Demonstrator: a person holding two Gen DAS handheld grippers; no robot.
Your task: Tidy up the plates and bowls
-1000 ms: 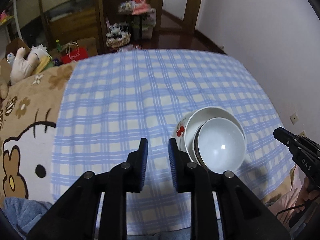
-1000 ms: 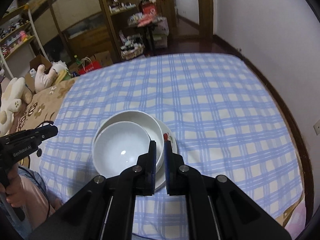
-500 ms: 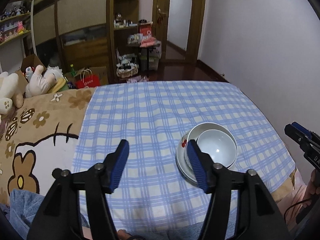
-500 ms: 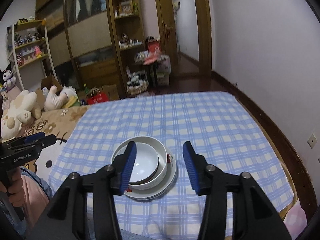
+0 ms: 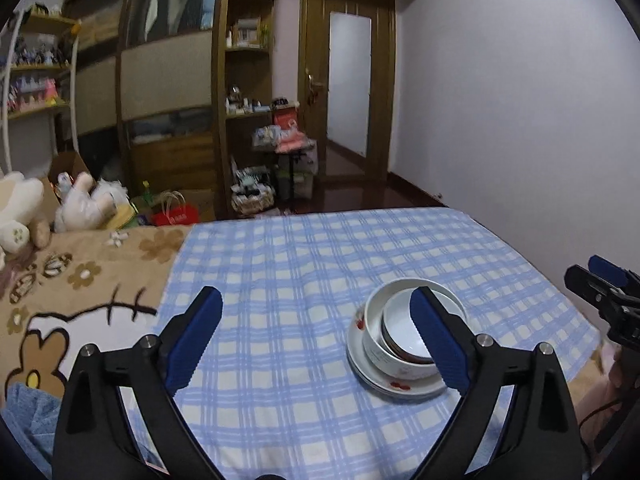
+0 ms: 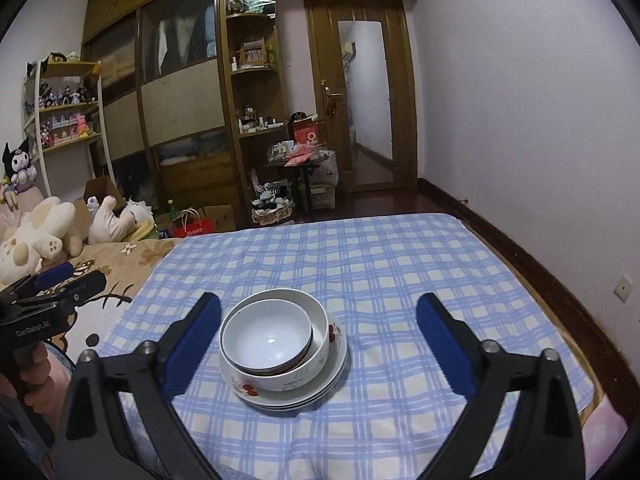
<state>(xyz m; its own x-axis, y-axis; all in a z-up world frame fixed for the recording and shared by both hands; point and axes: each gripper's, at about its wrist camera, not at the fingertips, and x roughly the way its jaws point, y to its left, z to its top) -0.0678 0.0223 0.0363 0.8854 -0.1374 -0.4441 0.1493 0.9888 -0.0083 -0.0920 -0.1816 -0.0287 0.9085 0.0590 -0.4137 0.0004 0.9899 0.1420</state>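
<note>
A small white bowl point(image 6: 267, 336) sits nested in a larger white bowl point(image 6: 318, 350) with red cherry prints, on a stack of white plates point(image 6: 320, 394) on the blue checked cloth point(image 6: 384, 264). The same stack shows in the left wrist view: small bowl point(image 5: 400, 330), larger bowl point(image 5: 374, 350), plates point(image 5: 384, 384). My left gripper point(image 5: 316, 338) is wide open and empty, held back from the stack. My right gripper point(image 6: 318, 344) is wide open and empty, raised in front of the stack. Each gripper shows in the other's view, the right point(image 5: 600, 284) and the left point(image 6: 60, 284).
A brown cartoon blanket point(image 5: 80, 280) covers the bed left of the cloth. Plush toys point(image 6: 44, 236) lie at the far left. Wardrobe and shelves point(image 6: 248, 100) stand behind, with a cluttered small table point(image 6: 300, 160). A white wall point(image 6: 520, 120) runs along the right.
Both grippers opened from nearly shut to wide open and pulled back and up from the stack. The bowls and plates stayed in place.
</note>
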